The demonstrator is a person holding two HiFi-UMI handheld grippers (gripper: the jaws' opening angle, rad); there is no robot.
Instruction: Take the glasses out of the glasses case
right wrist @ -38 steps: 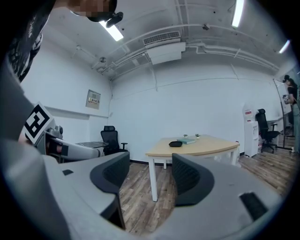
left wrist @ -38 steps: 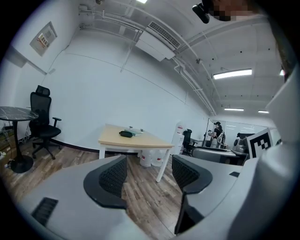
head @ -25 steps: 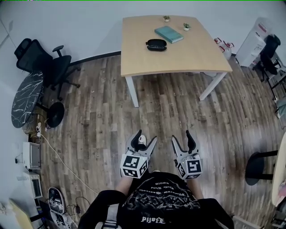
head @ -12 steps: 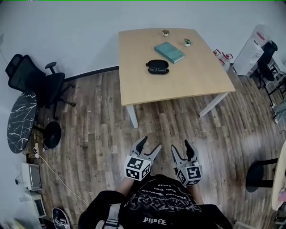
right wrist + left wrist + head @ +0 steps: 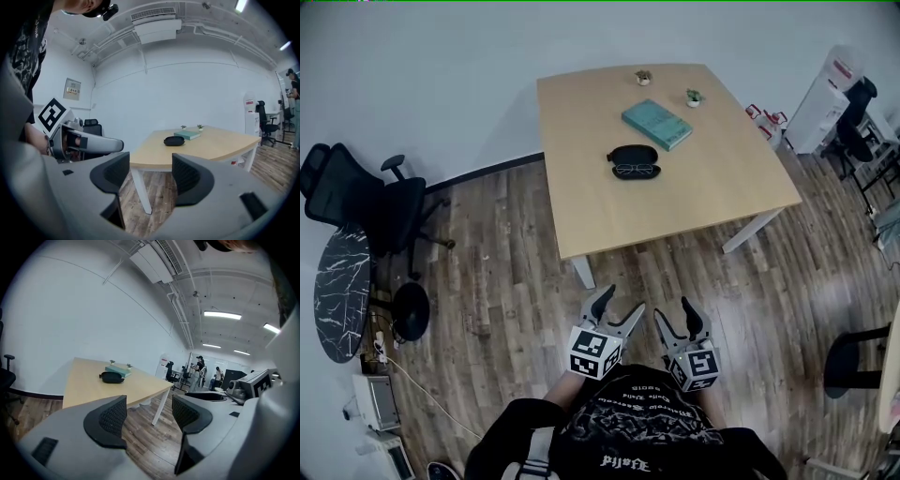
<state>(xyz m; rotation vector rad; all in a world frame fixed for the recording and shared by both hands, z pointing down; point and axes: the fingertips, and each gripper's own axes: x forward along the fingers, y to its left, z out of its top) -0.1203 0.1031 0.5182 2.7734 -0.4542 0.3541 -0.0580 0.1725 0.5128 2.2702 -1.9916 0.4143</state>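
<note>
A black glasses case (image 5: 634, 161) lies open near the middle of the light wooden table (image 5: 581, 206), and glasses (image 5: 637, 171) rest in its near half. The case also shows as a dark oval in the left gripper view (image 5: 111, 377) and the right gripper view (image 5: 174, 140). My left gripper (image 5: 617, 309) and right gripper (image 5: 676, 314) are held low in front of the person's body, well short of the table's near edge. Both are open with nothing between their jaws.
A teal book (image 5: 656, 124) and two small potted plants (image 5: 644, 77) (image 5: 693, 97) sit at the table's far side. A black office chair (image 5: 356, 202) and a round dark marble table (image 5: 339, 295) stand at the left. Wood floor lies between me and the table.
The table and case have drawn nearer and lower in the head view as the person steps forward. Both grippers stay open, held close to the body.
</note>
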